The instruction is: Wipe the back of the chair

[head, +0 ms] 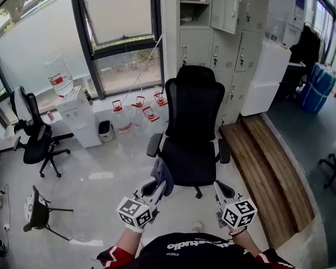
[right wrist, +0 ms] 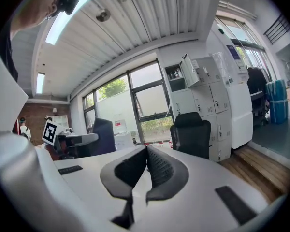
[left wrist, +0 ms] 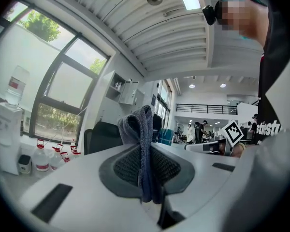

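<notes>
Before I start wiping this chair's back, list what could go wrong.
The chair faces you, so its back is on the far side; reaching round may knock the water jugs. It seems to stand on casters, so pressing could roll it. The cloth is pinched in the left gripper and might slip.

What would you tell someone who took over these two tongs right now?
Left tongs: shut on a blue-grey folded cloth.
Right tongs: shut, nothing in them.
The black high-backed office chair stands just ahead, its seat facing us. The cloth is not on the backrest.
Done: cloth in hand. Left: bring the cloth to the backrest and wipe it.
</notes>
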`<state>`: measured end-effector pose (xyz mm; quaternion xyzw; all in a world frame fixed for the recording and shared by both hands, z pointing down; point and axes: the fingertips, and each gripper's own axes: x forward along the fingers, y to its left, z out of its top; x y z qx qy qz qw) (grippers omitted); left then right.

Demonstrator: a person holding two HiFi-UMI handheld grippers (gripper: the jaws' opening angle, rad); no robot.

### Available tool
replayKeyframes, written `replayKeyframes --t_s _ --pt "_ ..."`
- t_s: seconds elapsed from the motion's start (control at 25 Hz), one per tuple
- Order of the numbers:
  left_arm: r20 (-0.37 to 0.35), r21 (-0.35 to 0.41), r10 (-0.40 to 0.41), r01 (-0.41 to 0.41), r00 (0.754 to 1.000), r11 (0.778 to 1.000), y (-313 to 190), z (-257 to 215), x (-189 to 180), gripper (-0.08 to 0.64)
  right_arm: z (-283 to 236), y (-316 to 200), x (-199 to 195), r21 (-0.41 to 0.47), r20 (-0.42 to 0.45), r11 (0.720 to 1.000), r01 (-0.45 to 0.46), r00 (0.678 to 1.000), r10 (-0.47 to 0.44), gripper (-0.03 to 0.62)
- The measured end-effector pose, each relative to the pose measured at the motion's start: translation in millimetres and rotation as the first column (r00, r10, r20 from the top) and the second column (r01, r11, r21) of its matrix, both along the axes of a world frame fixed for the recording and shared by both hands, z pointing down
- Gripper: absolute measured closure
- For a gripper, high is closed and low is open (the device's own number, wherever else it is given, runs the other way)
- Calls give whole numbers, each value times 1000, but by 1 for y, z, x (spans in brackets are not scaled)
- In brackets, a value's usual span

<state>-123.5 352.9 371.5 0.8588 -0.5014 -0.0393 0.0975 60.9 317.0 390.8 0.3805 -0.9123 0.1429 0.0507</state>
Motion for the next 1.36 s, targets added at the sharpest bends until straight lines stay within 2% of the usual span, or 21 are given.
replayKeyframes --t_s 0.24,0.48,0.84,1.36 --pt "-32 24 33 -33 999 999 52 2 -7 505 1 55 0 38 -6 998 -56 998 57 580" --pt "-34 20 66 -66 997 998 82 8 -3 505 5 89 -3 46 -24 997 -68 997 69 580" --pt "-38 26 91 -90 995 996 103 7 8 505 7 116 10 49 -24 994 -95 995 97 580" --pt "-44 -6 107 -107 993 994 127 17 19 505 9 140 16 41 -32 995 -93 995 95 580"
